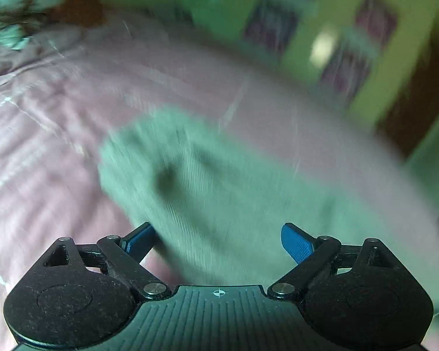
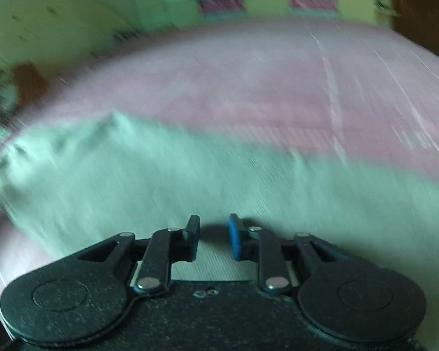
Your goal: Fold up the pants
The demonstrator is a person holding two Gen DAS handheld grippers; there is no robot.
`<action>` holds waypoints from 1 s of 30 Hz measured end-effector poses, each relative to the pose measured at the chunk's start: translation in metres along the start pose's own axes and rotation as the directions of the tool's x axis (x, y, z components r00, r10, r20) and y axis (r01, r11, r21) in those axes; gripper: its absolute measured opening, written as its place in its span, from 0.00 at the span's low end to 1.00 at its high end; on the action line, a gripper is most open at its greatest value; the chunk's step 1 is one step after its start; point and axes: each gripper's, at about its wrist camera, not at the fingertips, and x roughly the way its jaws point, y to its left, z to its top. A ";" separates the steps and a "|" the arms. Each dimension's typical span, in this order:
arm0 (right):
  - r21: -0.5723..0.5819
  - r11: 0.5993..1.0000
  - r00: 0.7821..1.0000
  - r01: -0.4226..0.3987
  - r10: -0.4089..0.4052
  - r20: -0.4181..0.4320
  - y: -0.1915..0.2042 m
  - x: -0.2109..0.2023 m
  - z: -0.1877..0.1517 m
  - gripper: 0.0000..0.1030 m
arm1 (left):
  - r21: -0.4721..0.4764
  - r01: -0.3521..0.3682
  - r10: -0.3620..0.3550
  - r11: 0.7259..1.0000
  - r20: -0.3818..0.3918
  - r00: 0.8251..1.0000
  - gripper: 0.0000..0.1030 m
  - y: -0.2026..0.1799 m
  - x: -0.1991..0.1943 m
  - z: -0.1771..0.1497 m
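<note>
The pale green pants (image 1: pixel 219 181) lie on a pink bedsheet (image 1: pixel 44 152). Both views are blurred by motion. My left gripper (image 1: pixel 218 241) is wide open just above the near part of the pants, with nothing between its blue pads. In the right wrist view the pants (image 2: pixel 190 175) spread across the lower half, with a raised crumpled corner at the left. My right gripper (image 2: pixel 213 238) hovers over the cloth with its jaws partly open, a narrow gap between the pads, holding nothing.
The pink sheet (image 2: pixel 278 87) covers the bed beyond the pants. A yellow-green wall with dark panels (image 1: pixel 351 44) stands behind the bed. A brown wooden piece (image 1: pixel 79 0) shows at the far left, next to green patterned fabric (image 1: pixel 11 5).
</note>
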 end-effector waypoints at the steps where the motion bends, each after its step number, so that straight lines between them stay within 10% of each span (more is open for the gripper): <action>1: 0.017 1.000 1.000 -0.005 0.005 0.012 -0.001 -0.010 -0.008 0.19 | 0.041 -0.036 0.037 0.999 -0.018 0.999 0.89 -0.006 0.005 -0.002; 5: 0.097 0.995 0.989 0.039 -0.053 0.139 -0.011 -0.069 -0.036 0.28 | 0.033 -0.035 0.036 0.999 -0.032 0.999 0.89 -0.005 0.003 -0.010; 9: 0.394 0.915 0.931 0.093 -0.219 0.291 -0.068 -0.133 -0.068 0.73 | 0.020 0.002 -0.001 1.000 -0.058 0.998 0.92 0.004 0.012 -0.015; 11: 0.565 0.819 0.897 0.095 -0.317 0.308 -0.104 -0.155 -0.087 0.66 | 0.017 0.029 -0.028 0.999 -0.058 0.998 1.00 0.004 0.017 -0.016; 16: 0.779 0.627 0.888 0.012 -0.365 0.279 -0.165 -0.164 -0.109 0.42 | 0.058 0.007 -0.004 0.998 -0.058 0.998 1.00 -0.006 0.021 -0.015; 20: 0.809 0.587 0.897 -0.022 -0.345 0.275 -0.180 -0.145 -0.104 0.38 | 0.046 0.022 -0.019 0.999 -0.055 0.998 1.00 -0.003 0.018 -0.015; 24: 0.835 0.550 0.927 0.012 -0.320 0.197 -0.198 -0.123 -0.097 0.09 | 0.031 0.034 -0.033 0.999 -0.053 0.998 1.00 -0.001 0.016 -0.015; 30: 0.777 0.628 0.883 0.055 -0.394 0.256 -0.174 -0.148 -0.098 0.04 | -0.006 0.069 -0.070 0.998 -0.049 0.996 1.00 0.008 0.016 -0.014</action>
